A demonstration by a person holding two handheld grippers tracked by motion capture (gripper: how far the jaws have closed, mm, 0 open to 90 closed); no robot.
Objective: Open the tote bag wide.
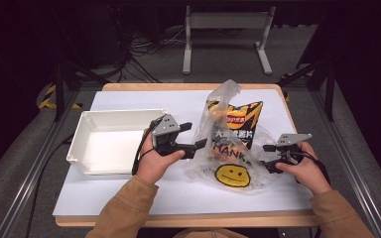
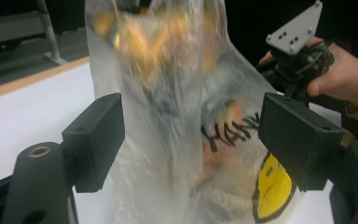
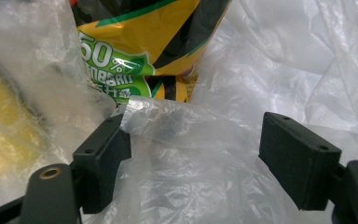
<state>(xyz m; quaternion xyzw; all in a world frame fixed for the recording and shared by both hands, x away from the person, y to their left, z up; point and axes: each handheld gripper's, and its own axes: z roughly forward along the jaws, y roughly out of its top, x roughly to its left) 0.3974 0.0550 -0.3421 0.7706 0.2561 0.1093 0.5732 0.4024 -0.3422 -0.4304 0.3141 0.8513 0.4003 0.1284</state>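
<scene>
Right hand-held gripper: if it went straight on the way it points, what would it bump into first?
The right hand-held gripper, jaws open, would probably first meet the crinkled clear plastic bag lying between them; the yellow and green snack packet sits behind it.

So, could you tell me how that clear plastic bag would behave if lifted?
The plastic bag is thin and crumpled, so probably floppy and sagging. Its glossy film may slip. The chip packet inside looks puffy, likely light but crushable.
</scene>
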